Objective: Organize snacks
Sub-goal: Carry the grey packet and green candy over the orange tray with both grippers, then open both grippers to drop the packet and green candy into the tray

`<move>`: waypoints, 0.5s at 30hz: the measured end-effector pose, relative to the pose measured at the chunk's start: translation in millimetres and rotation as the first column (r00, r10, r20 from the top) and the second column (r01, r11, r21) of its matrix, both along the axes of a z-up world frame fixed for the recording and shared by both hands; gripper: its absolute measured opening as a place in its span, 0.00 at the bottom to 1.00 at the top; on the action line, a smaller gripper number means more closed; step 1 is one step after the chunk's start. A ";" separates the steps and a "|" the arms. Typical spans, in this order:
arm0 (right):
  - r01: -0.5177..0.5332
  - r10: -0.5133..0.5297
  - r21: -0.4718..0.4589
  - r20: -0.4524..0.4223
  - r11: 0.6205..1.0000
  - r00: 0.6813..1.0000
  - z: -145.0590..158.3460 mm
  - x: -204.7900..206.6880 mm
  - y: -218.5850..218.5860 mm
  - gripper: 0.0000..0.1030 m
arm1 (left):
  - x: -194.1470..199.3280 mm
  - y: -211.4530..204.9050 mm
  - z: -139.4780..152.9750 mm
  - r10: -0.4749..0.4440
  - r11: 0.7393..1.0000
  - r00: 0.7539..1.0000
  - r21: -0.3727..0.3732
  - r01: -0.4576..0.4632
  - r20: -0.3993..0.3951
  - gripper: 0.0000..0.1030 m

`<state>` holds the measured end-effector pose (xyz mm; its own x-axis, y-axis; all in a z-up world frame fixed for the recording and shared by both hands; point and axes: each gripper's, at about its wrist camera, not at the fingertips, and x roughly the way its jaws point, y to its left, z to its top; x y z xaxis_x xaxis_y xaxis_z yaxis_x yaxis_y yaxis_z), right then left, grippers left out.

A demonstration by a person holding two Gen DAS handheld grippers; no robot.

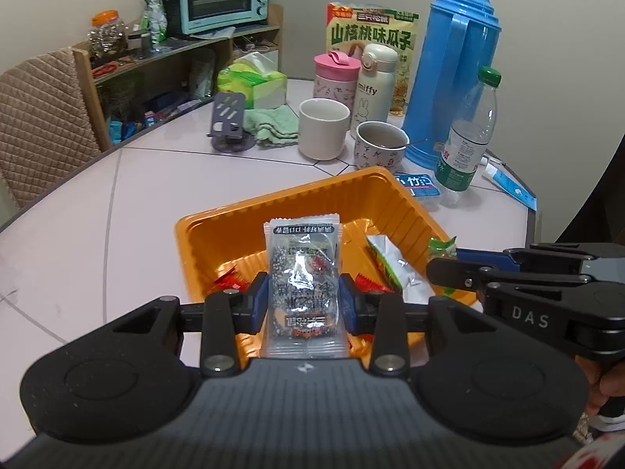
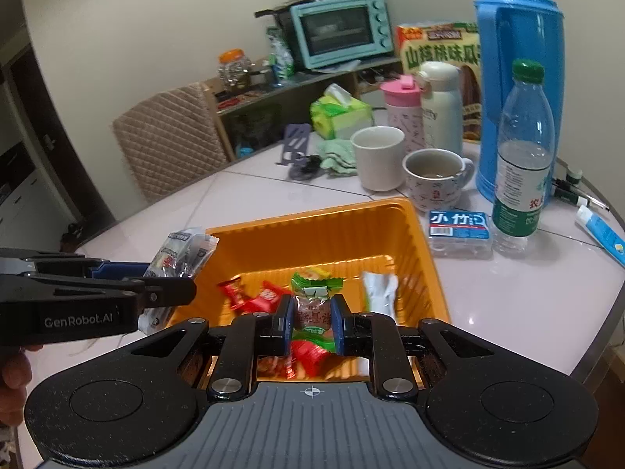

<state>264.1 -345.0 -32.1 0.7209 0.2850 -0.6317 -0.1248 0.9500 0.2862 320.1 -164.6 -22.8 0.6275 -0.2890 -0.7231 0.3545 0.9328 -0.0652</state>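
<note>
An orange tray (image 1: 297,197) (image 2: 312,222) sits on the white table and holds red packets (image 2: 258,297) and a silver-green packet (image 1: 394,269) (image 2: 377,291). My left gripper (image 1: 304,305) is shut on a clear black-speckled snack packet (image 1: 302,273), upright above the tray's near left part; it shows in the right wrist view (image 2: 175,258) at the tray's left rim. My right gripper (image 2: 311,324) is shut on a green-ended snack packet (image 2: 312,305) above the tray; its green end shows in the left wrist view (image 1: 441,244).
Behind the tray stand a white mug (image 1: 323,129), a patterned cup with spoon (image 1: 381,144), a water bottle (image 1: 466,140), a blue thermos (image 1: 453,66), two flasks, a seed bag and a tissue pack (image 2: 461,228). A chair (image 1: 35,117) and shelf with oven lie left.
</note>
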 end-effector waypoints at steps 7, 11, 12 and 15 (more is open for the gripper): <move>0.066 -0.065 0.039 -0.043 0.997 0.997 -16.6 30.9 -15.7 0.20 | 33.6 -22.0 -19.5 -0.007 1.000 0.999 -0.006 0.006 -0.051 0.33; 0.095 -0.092 0.048 -0.061 0.994 0.994 -24.7 44.5 -22.4 0.20 | 53.6 -29.9 -30.5 0.003 1.000 0.997 -0.012 -0.004 -0.077 0.33; 0.103 -0.099 0.048 -0.068 0.994 0.993 -26.3 47.1 -23.8 0.20 | 58.7 -31.9 -33.3 0.006 1.000 0.997 -0.012 -0.007 -0.081 0.33; 0.121 -0.116 0.050 -0.078 0.991 0.990 -30.3 53.8 -26.3 0.20 | 70.7 -38.8 -42.5 0.013 1.000 0.995 0.002 -0.013 -0.096 0.33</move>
